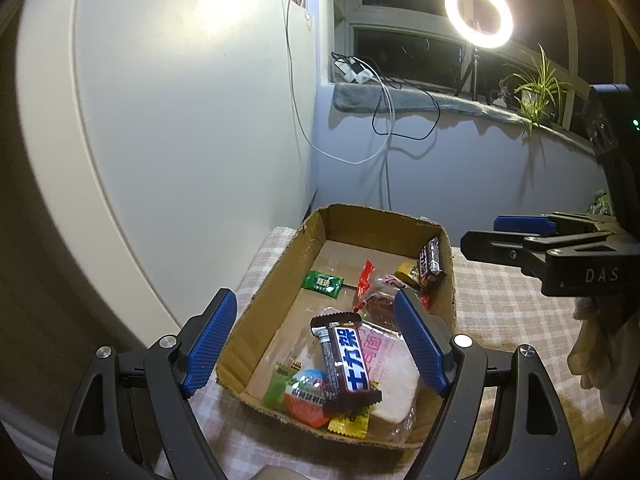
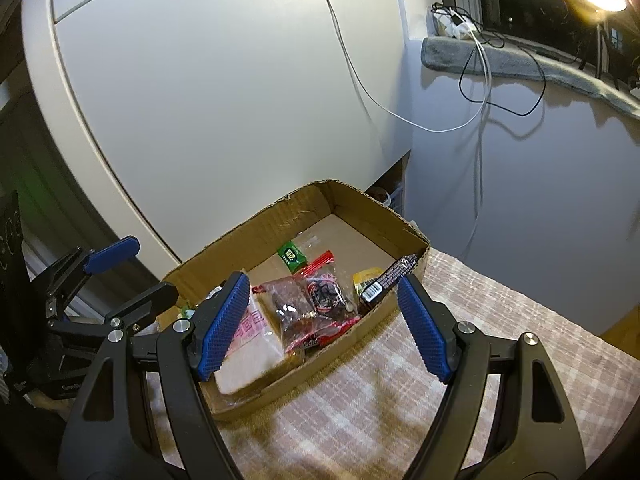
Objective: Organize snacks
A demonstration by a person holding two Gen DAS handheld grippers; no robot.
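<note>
An open cardboard box [image 1: 280, 268] [image 2: 240, 224] sits on a checked cloth and holds several snacks. A brown chocolate bar [image 1: 346, 360] lies on a bread pack [image 1: 392, 368] [image 2: 248, 344] near the box's front. My left gripper [image 1: 316, 344] hovers open above them, its pads clear of the bar. A second bar [image 1: 430, 266] [image 2: 390, 276] leans on the right wall. A green candy [image 1: 322, 280] [image 2: 292, 256] and a red-trimmed clear pack [image 2: 308, 304] lie mid-box. My right gripper [image 2: 324, 320] [image 1: 480, 234] stands open and empty over the box's right side.
A white cabinet [image 1: 180, 120] stands close behind the box on the left. Cables [image 1: 384, 120] hang from the windowsill down the grey wall. A ring light [image 1: 478, 14] and a plant [image 1: 536, 88] stand on the sill. The checked cloth [image 2: 400, 400] spreads to the right of the box.
</note>
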